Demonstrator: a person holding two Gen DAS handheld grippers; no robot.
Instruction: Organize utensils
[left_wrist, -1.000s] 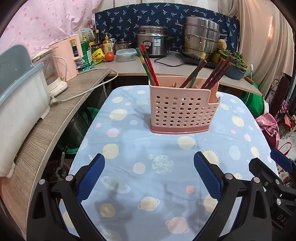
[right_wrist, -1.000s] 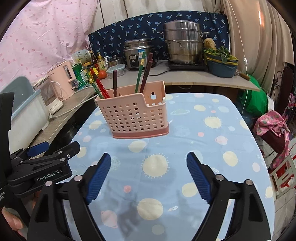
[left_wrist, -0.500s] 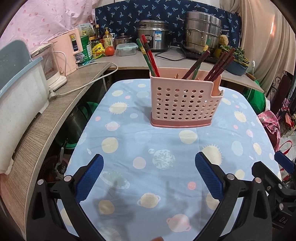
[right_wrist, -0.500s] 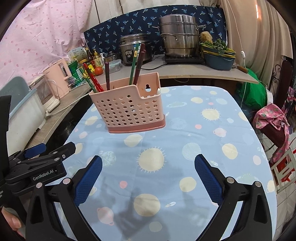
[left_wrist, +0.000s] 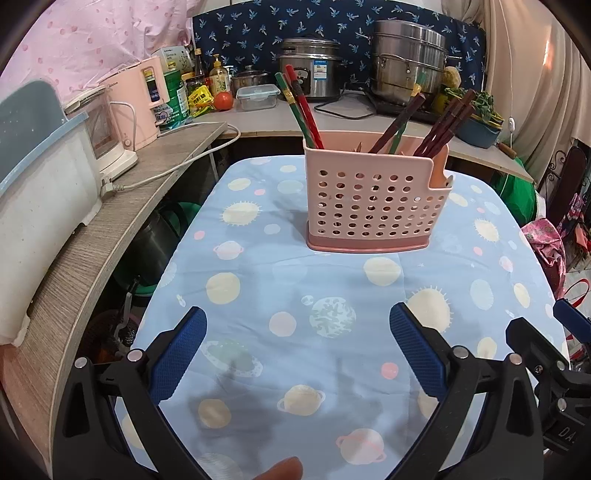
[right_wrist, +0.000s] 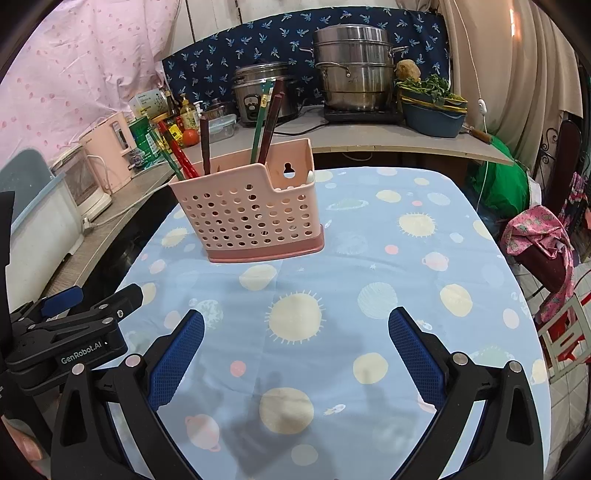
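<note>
Both the left gripper (left_wrist: 297, 356) and right gripper (right_wrist: 295, 354) gape wide, empty, near the caddy (left_wrist: 373, 201), chopsticks (left_wrist: 301, 105) standing inside

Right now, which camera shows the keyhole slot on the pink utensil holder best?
The right wrist view: the keyhole slot faces it on the raised back wall of the pink utensil holder. The left wrist view shows the holder's perforated front; the slot is not visible there.
</note>
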